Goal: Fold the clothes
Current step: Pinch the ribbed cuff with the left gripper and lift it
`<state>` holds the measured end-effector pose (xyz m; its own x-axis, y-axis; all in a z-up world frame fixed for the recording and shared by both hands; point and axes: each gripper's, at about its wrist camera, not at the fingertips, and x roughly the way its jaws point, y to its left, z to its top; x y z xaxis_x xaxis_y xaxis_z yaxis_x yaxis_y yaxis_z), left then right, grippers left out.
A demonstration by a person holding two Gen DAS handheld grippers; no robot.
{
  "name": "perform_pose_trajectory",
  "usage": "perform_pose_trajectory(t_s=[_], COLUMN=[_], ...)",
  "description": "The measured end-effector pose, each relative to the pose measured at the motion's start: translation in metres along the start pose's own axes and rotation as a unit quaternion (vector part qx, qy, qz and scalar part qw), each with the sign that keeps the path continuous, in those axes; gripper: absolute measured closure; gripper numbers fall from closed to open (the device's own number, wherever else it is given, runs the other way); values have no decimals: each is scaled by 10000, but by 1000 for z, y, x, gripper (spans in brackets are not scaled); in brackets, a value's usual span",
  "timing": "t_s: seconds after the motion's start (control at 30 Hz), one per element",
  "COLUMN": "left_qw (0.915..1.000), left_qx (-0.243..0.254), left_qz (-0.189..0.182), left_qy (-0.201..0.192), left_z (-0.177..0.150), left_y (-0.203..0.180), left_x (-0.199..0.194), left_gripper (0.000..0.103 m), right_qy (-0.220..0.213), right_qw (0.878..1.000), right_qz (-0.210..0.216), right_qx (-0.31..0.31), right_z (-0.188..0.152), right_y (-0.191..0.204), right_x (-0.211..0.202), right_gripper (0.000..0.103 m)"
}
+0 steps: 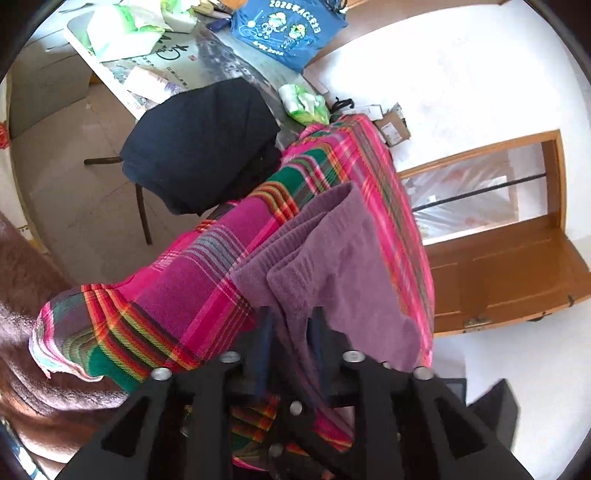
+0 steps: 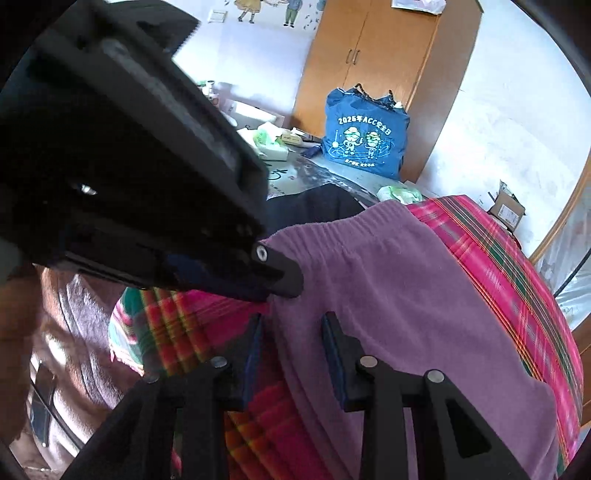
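Note:
A purple knit garment (image 1: 332,251) (image 2: 388,280) lies folded on a pink, green and orange plaid cloth (image 1: 207,280) (image 2: 498,266) that covers a rounded mound. My left gripper (image 1: 291,325) stands at the garment's near edge, a fold of purple cloth running loosely between its blue pads. In the right wrist view the left gripper (image 2: 284,284) comes in from the upper left, its tip on that same edge. My right gripper (image 2: 293,332) sits just below it, jaws apart, with purple cloth lying between the fingers and the pads not pressing on it.
A dark navy garment (image 1: 199,144) (image 2: 317,206) lies behind the mound. Beyond it a cluttered table (image 1: 221,55) carries a blue printed bag (image 1: 284,29) (image 2: 365,136) and green-and-white packets. A brown fleecy blanket (image 1: 22,332) is at left, a wooden wardrobe (image 2: 376,48) at the back.

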<state>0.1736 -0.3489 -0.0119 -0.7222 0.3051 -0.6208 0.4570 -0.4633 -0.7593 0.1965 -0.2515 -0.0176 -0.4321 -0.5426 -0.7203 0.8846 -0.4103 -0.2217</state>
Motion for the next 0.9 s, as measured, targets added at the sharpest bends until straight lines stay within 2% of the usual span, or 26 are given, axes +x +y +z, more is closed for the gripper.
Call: perform_pose_trajectory(t_s=[0.07, 0.13, 0.23, 0.3, 0.5, 0.6, 0.7, 0.9], left_qw=[10000, 9999, 9994, 9989, 9963, 9925, 9865, 9806], left_qx=[-56, -141, -322, -379, -396, -397, -788, -676], left_qz=[2, 42, 67, -53, -508, -609, -781, -1011], left_qy=[-35, -83, 74, 256, 572, 987, 1202, 1538], left_z=[4, 11, 20, 27, 50, 62, 66, 69], left_y=[2, 7, 13, 14, 7, 8, 18, 9], left_x=[-4, -6, 0, 6, 18, 33, 45, 60], left_gripper=[73, 67, 58, 55, 54, 53, 53, 53], right_qy=[8, -37, -276, -369, -565, -625, -720, -896], right_qw=[9999, 9997, 9978, 9965, 9943, 9936, 9927, 9903], right_qz=[-16, 35, 201, 286, 415, 444, 451, 517], right_qx=[112, 259, 563, 700, 806, 826, 860, 930], right_z=[0, -2, -4, -6, -10, -11, -12, -14], right_y=[-2, -7, -17, -22, -26, -27, -28, -33], right_x=[2, 0, -9, -14, -24, -27, -31, -39], right_gripper=[84, 92, 96, 97, 97, 97, 97, 97])
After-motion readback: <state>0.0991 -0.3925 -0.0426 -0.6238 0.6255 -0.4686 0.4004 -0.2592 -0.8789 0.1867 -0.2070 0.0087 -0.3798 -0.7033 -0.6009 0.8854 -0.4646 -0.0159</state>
